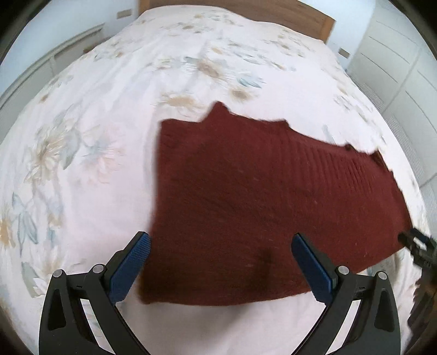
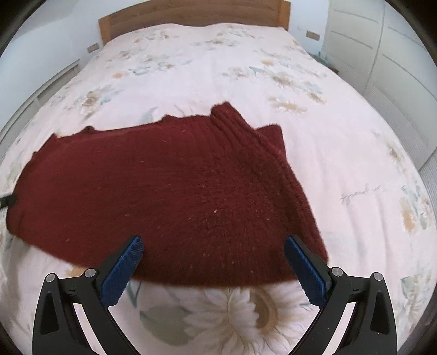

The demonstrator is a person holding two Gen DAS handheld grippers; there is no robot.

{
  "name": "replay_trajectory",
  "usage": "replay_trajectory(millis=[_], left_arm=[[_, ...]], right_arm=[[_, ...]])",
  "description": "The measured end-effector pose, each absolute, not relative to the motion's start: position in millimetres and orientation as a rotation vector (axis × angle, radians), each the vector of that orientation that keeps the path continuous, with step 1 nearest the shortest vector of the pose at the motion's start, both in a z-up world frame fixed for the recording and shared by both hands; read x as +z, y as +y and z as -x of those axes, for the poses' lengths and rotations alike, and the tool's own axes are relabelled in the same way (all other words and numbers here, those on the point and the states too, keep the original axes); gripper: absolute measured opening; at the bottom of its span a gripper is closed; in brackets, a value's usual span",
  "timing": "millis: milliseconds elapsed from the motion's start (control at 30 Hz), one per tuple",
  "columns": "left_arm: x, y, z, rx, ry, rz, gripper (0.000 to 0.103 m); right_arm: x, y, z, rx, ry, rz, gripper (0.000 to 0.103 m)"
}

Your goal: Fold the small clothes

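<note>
Maroon knitted sweater [image 1: 259, 207] lies spread flat on the bedspread [image 1: 95, 163], filling the centre and right of the left wrist view and the centre and left of the right wrist view [image 2: 164, 191].

Left wrist view, from the left edge: white low cabinets [image 1: 41, 65] run along the wall in the upper left. Pale pink bedding printed with beige and blue-grey flowers fills the left half. At the lower centre the left gripper [image 1: 221, 269] hangs above the near hem of the knit, its jaws spread wide with nothing between the blue pads [image 1: 131, 269]; the left pad sits at the garment's left edge, the right pad over the cloth. A wooden headboard [image 1: 314, 16] crosses the top. At the right edge the tip of the right gripper [image 1: 418, 245] shows near the garment's right border, too blurred here to read its jaws, and white panelled wardrobe doors [image 1: 396, 68] fill the upper right.

Right wrist view, from the left edge: a dark tip pokes in at the sweater's left border. The knit has a ribbed band [image 2: 240, 128] bunched at its upper right. At the lower centre the right gripper [image 2: 213, 269] hovers with jaws wide apart and empty, over the near hem, above a large printed daisy [image 2: 232, 314]. The headboard [image 2: 191, 13] spans the top, and wardrobe doors [image 2: 382, 54] stand at the upper right.
</note>
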State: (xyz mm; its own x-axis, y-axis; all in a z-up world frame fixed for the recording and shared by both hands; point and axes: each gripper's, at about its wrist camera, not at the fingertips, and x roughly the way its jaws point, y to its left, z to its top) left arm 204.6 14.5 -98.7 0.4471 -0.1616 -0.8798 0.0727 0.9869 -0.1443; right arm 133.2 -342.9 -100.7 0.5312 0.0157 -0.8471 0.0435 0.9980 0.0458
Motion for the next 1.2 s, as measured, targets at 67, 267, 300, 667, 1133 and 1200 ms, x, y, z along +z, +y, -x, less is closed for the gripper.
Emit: replay_trajectory(millis=[67, 267, 300, 667, 1133, 1200], left_arm=[[-94, 33, -210, -0.104, 1.091, 0.095, 0.102], [-114, 67, -222, -0.114, 1.156, 0.200, 0.102], [-117, 70, -223, -0.122, 1.159, 0.217, 0.102], [-152, 53, -230, -0.179, 1.219, 0.256, 0.102], [-124, 46, -223, -0.320, 1.248, 0.308, 0.030], [-104, 40, -220, -0.333, 1.220, 0.281, 0.029]], right_arm=[[-96, -344, -125, -0.018, 1.007, -0.067, 0.103], [-92, -348, -107, -0.031, 1.026, -0.081, 0.103], [-93, -348, -106, -0.033, 1.030, -0.079, 0.103], [-94, -360, -94, -0.076, 1.050, -0.078, 0.103], [-90, -372, -92, -0.088, 1.037, -0.107, 0.103], [-89, -377, -92, -0.093, 1.030, -0.117, 0.103]])
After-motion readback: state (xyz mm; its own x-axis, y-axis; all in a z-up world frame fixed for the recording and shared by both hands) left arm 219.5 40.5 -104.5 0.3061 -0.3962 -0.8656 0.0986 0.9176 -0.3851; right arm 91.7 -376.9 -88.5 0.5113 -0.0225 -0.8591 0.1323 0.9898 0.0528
